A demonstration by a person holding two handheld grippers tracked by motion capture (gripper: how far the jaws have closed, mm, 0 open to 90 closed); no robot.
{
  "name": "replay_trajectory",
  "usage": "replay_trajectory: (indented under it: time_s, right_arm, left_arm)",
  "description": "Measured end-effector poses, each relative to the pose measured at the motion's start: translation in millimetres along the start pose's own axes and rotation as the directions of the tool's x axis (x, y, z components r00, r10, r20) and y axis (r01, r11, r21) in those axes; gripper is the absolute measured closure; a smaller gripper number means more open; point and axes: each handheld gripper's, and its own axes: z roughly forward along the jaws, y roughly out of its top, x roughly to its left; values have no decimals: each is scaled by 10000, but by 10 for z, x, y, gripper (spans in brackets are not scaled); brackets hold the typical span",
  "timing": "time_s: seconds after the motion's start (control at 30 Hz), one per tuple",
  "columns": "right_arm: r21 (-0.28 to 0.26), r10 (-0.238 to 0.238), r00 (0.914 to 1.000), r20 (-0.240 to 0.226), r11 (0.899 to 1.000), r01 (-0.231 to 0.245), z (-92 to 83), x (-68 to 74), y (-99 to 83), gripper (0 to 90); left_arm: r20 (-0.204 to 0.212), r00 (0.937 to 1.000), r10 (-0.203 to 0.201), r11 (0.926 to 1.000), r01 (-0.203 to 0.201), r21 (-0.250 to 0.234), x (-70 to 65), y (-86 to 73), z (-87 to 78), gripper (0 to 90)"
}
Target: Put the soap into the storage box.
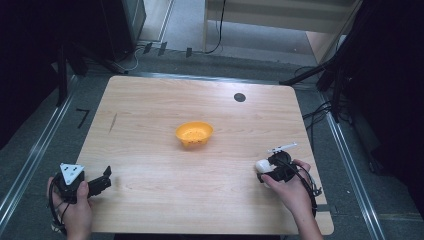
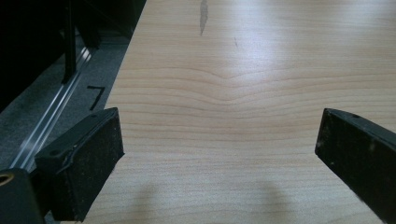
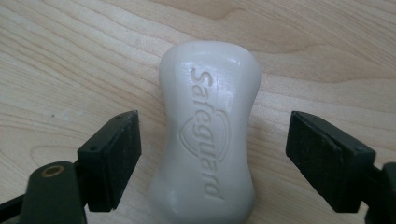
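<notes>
Soap, a white waisted bar embossed "Safeguard" above a shield emblem, lies flat on the wooden counter, well to the right of the orange bowl. The right tool straddles it with jaws spread wide, a gap on each side. The left tool, far left of the bowl, is also wide over bare wood.

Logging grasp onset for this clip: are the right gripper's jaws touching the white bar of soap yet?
Apart. In the right gripper view, the white bar of soap lies between the right gripper's open jaws, with bare wooden table showing on both sides.
</notes>
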Motion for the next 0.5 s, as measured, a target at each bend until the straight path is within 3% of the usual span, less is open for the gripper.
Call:
replay_trajectory:
  time_s: [0.3, 0.5]
  right_arm:
    - [218, 35, 9994, -353, 9998, -27, 36, -3, 31, 331]
    - [349, 98, 9989, -456, 9994, -82, 70, -1, 52, 355]
  left_arm:
    - [7, 10000, 17, 10000, -17, 38, -3, 1, 1, 14]
    - [14, 10000, 50, 10000, -50, 53, -3, 2, 1, 14]
